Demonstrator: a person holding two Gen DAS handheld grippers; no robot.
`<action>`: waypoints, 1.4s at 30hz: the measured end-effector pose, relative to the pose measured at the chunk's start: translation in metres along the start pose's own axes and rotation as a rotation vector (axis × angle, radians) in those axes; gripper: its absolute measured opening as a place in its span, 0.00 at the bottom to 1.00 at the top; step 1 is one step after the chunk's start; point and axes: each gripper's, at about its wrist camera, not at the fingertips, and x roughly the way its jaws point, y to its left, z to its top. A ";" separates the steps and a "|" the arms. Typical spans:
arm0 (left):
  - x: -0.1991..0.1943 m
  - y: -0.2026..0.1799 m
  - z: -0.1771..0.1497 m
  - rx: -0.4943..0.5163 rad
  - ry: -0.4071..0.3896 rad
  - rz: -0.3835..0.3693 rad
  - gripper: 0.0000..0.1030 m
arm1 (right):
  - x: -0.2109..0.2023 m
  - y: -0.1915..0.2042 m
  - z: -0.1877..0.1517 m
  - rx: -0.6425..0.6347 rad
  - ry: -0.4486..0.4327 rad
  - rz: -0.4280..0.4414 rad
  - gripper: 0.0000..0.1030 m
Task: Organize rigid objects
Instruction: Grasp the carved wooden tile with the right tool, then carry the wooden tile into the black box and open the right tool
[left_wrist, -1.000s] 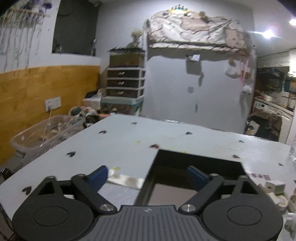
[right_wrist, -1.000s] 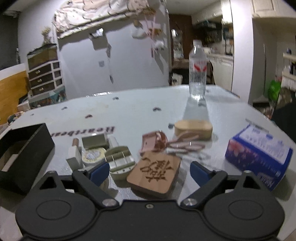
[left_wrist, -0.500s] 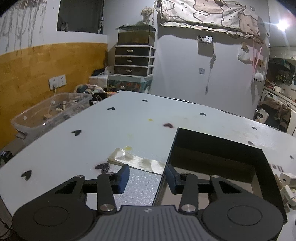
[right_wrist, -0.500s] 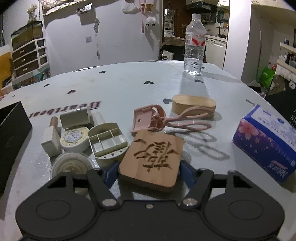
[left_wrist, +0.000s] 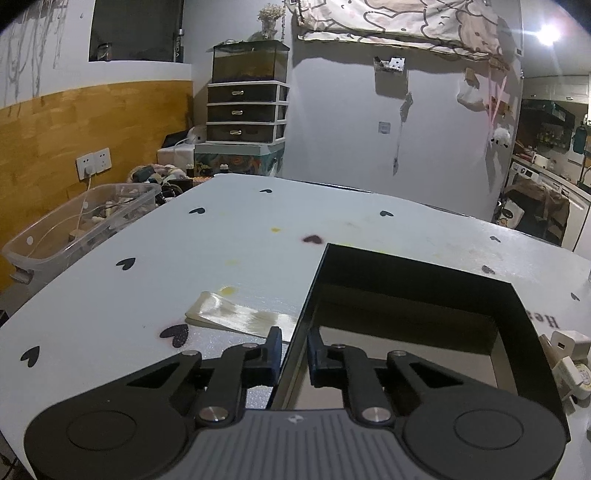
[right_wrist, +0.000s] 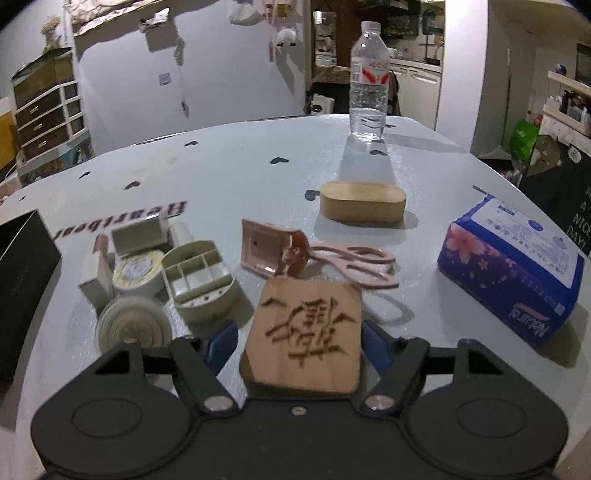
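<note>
Left gripper (left_wrist: 293, 356) — jaws clamped on the near-left wall of the black box (left_wrist: 517, 310), which sits on the white table (left_wrist: 229, 236); right gripper (right_wrist: 299, 341) — fingers bracketing the carved wooden tile (right_wrist: 308, 328), seemingly gripping it, contact unclear.

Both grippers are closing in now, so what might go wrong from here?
The right gripper straddles the carved wooden block beside the pill organizer; lifting may knock that organizer. The left gripper pinches only the black box by its thin wall, so the box could tilt or slip.
</note>
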 end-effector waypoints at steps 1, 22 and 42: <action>0.000 0.000 0.000 0.001 0.001 0.005 0.10 | 0.003 -0.001 0.002 0.011 0.008 -0.003 0.70; -0.001 -0.003 0.000 0.011 -0.002 -0.109 0.04 | -0.039 0.093 0.057 -0.101 -0.129 0.347 0.63; 0.010 0.015 0.000 0.113 -0.017 -0.304 0.05 | 0.027 0.305 0.069 -0.184 0.208 0.532 0.63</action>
